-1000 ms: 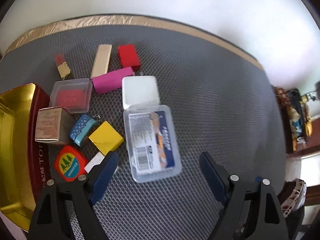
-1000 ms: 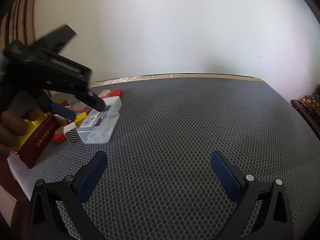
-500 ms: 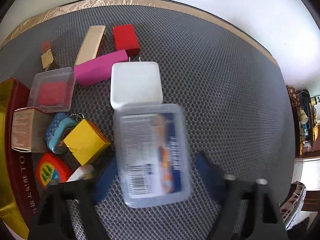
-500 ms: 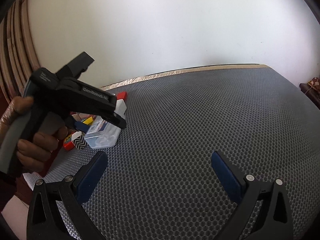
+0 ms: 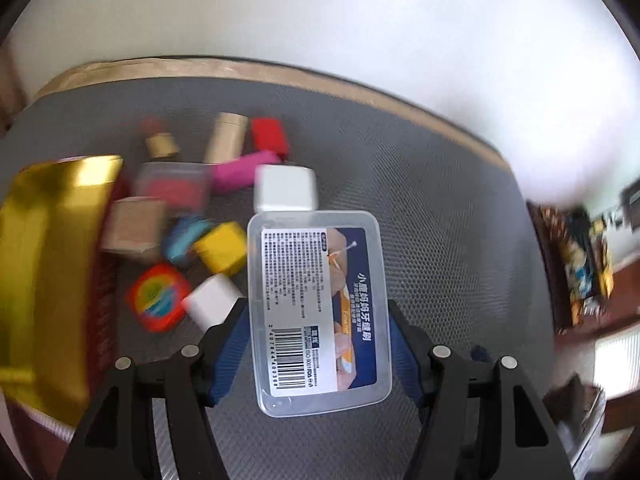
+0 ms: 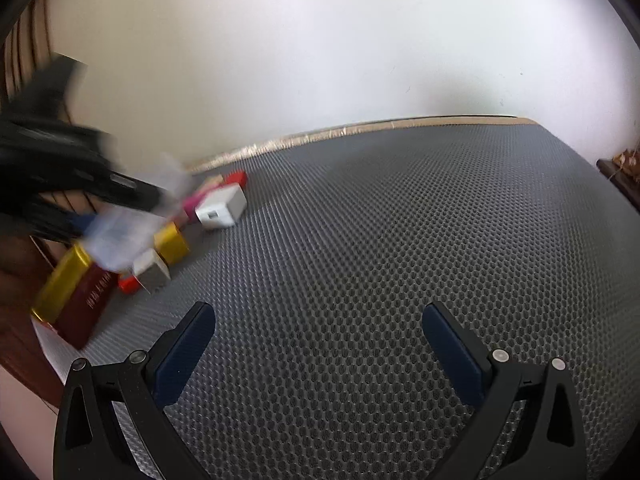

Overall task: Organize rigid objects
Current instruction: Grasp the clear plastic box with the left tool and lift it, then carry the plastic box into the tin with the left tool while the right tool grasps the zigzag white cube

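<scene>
Left claw (image 5: 318, 336) found clamped on clear plastic box (image 5: 318, 312), blue pads pressed to both long sides, box raised clear of grey honeycomb surface (image 5: 440, 208). Label with barcode seen facing up. Right claw (image 6: 318, 344) found with pads wide apart, nothing between them, poised over bare mat. Noted beneath and left of the box: white charger (image 5: 286, 188), pink block (image 5: 240, 170), red block (image 5: 270, 136), yellow cube (image 5: 222, 252), small white block (image 5: 212, 300), round red item (image 5: 158, 296), all blurred. Gold tin (image 5: 44, 280) recorded at left edge of the surface, close beside that cluster.
</scene>
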